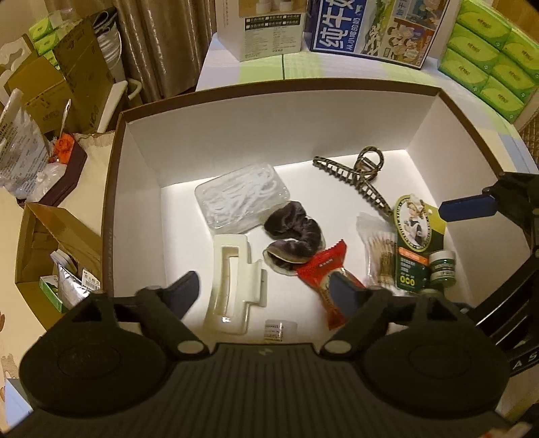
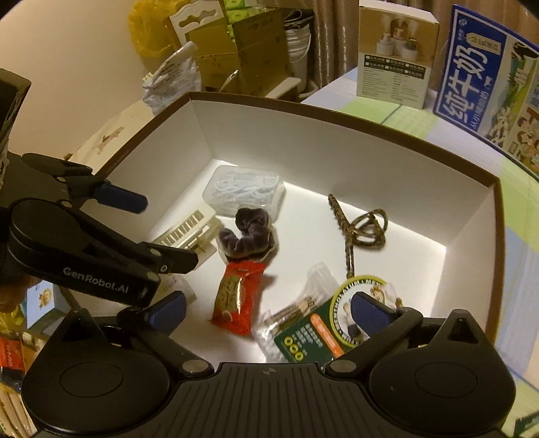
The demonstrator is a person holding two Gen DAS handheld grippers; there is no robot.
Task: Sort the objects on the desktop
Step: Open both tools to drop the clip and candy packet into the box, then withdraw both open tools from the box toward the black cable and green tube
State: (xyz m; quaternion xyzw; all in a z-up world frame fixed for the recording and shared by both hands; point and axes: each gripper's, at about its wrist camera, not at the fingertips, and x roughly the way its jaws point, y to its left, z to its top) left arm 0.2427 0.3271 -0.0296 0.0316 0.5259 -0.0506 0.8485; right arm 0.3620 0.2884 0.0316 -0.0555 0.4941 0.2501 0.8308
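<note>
Both the left gripper (image 1: 266,286) and right gripper (image 2: 269,308) hang wide open and empty over a white-lined box (image 1: 269,134) of sorted trinkets, milk carton (image 1: 370,27) and tissue packs (image 1: 488,60) on the table behind

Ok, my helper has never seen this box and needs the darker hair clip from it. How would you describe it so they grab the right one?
Look in the big white-lined box on the table. Toward its far right corner lies the dark claw clip, beyond the green card pack. Unlike the smooth cream clip near the front left, it is brownish, patterned, with long open teeth and looped handles.
</note>
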